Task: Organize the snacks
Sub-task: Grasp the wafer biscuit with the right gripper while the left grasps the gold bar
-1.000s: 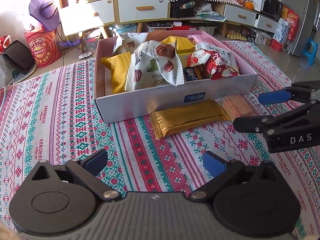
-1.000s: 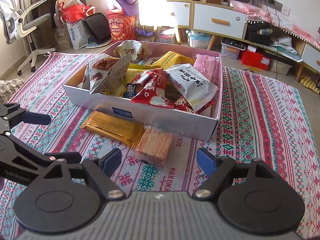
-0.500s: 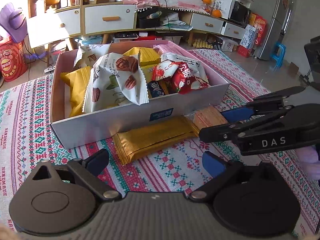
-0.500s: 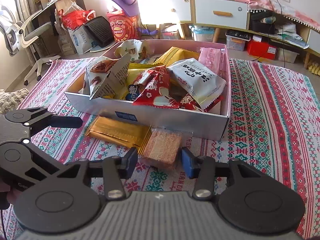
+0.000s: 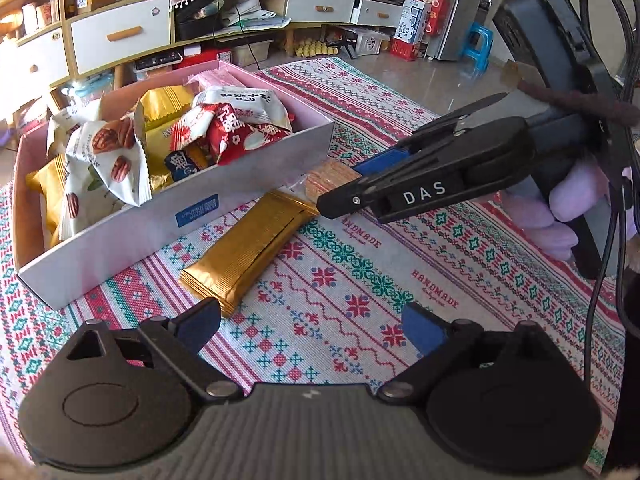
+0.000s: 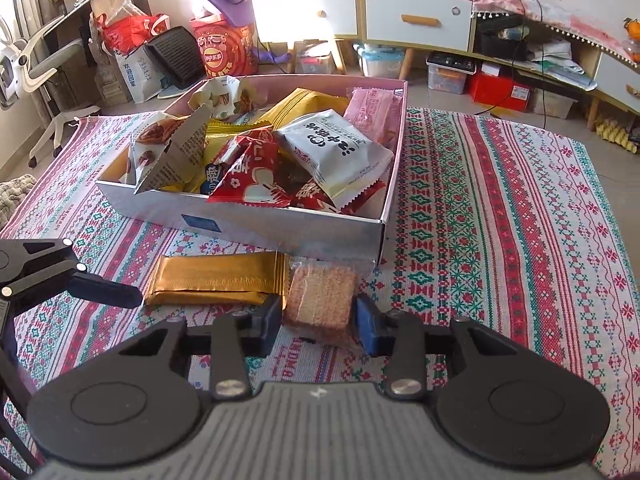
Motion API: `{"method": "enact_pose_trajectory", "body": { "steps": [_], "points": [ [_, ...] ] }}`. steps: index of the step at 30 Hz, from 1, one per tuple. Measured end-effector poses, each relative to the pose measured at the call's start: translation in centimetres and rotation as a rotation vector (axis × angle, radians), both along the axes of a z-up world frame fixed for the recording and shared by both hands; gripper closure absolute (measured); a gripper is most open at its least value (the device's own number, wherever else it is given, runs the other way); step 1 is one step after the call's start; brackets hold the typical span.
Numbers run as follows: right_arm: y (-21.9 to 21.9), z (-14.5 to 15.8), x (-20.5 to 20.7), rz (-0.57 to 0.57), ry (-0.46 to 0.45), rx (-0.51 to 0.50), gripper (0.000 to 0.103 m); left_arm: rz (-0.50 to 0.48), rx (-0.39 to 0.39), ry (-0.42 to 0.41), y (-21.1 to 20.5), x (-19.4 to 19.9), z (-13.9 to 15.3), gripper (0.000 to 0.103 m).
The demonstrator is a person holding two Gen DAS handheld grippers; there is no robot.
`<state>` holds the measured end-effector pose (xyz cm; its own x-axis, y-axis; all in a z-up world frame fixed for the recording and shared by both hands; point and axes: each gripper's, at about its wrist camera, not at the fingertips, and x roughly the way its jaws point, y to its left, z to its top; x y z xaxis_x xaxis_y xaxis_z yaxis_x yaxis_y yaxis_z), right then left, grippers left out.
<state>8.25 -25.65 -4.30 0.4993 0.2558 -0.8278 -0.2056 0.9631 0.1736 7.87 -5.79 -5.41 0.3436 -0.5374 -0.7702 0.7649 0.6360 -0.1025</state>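
Observation:
A clear packet of brown crackers (image 6: 320, 300) lies on the patterned cloth just in front of the pink-lined snack box (image 6: 280, 228). My right gripper (image 6: 318, 322) straddles the packet and its jaws are closing, with both blue pads against the packet's sides. Left of the packet lies a gold foil bar (image 6: 216, 278). In the left wrist view the gold bar (image 5: 248, 248) stretches from the box (image 5: 240, 216) toward my left gripper (image 5: 312, 324). That gripper hovers open with nothing between its fingers. The right gripper (image 5: 340, 186) comes in from the right onto the cracker packet (image 5: 328, 174).
The box is piled with several wrapped snacks, among them a white nut pack (image 5: 108, 160) and red packs (image 6: 252, 180). A gloved hand (image 5: 560, 216) holds the right gripper's handle. Cabinets and floor clutter stand behind the table. Bare cloth (image 6: 500, 220) lies right of the box.
The right gripper's jaws went from wide apart to closed in on the cracker packet. The left gripper shifted sideways and rolled, so the box now sits further left in its view.

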Motion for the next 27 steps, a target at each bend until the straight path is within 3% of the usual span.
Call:
{"method": "enact_pose_trajectory", "body": {
  "steps": [3, 7, 14, 20, 27],
  "points": [
    [0.0, 0.1, 0.1, 0.004, 0.005, -0.003, 0.066, 0.026, 0.033, -0.044, -0.5, 0.7, 0.0, 0.003],
    [-0.3, 0.2, 0.1, 0.008, 0.008, -0.002, 0.066, 0.019, 0.076, -0.092, -1.7, 2.1, 0.0, 0.02],
    [-1.1, -0.1, 0.3, 0.005, 0.02, 0.008, 0.066, -0.02, 0.133, -0.106, -3.8, 4.2, -0.6, 0.03],
    [-1.0, -0.2, 0.2, 0.017, 0.021, 0.004, 0.066, 0.011, 0.092, -0.067, -3.7, 4.0, -0.9, 0.041],
    [-1.0, 0.0, -0.1, 0.048, 0.023, -0.017, 0.066, 0.155, 0.083, -0.033, -3.3, 2.2, -0.4, 0.063]
  ]
}}
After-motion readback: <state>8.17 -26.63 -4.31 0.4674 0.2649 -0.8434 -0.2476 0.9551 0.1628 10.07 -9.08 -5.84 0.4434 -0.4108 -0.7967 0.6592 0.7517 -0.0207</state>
